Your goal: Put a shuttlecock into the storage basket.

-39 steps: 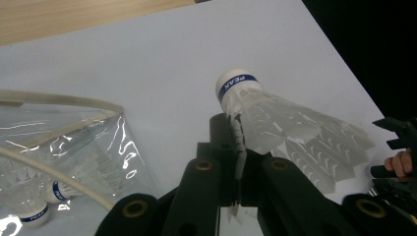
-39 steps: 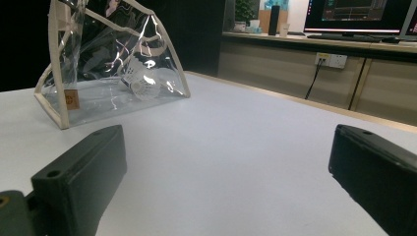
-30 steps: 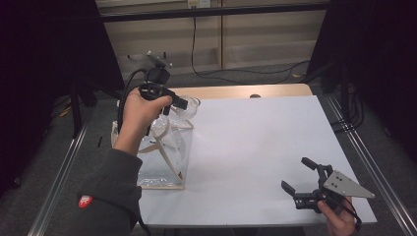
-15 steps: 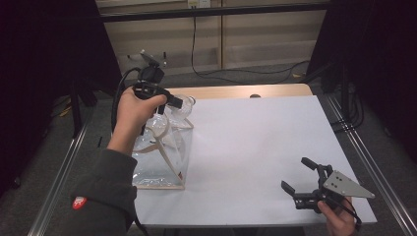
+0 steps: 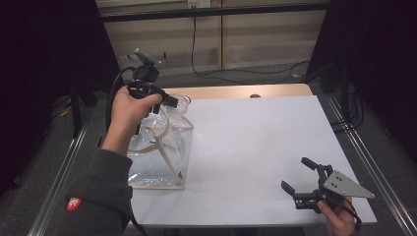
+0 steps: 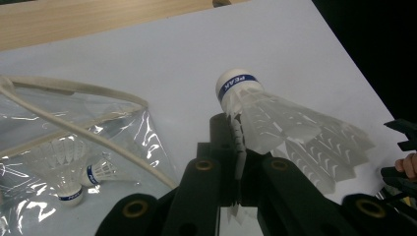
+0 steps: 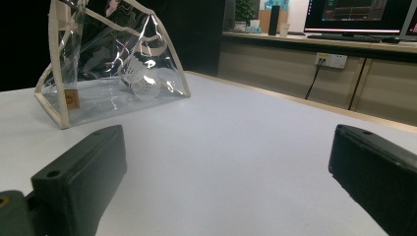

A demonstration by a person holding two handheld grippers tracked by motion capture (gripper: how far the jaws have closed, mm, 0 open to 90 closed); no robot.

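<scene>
— Where is the shuttlecock (image 6: 275, 123)?

— Upper left of the high frame: my left claw (image 5: 169, 101) is clenched on its feathers, cork tip pointing away, above the clear bag (image 5: 157, 152) on the bench (image 5: 255, 147).

— And your right claw (image 5: 300, 179)?

— Lower right, released, well apart; the left is nearer the bag's mouth.

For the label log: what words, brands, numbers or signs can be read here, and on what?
"PEAK": blue band on the cork of the shuttlecock clamped in the left gripper.
Blue bands on the shuttlecocks inside the clear bag: too small to read.
Brown tag on the bag's edge: blurred.
Red sleeve patch: unreadable.
Monitor screens: too blurred.
</scene>
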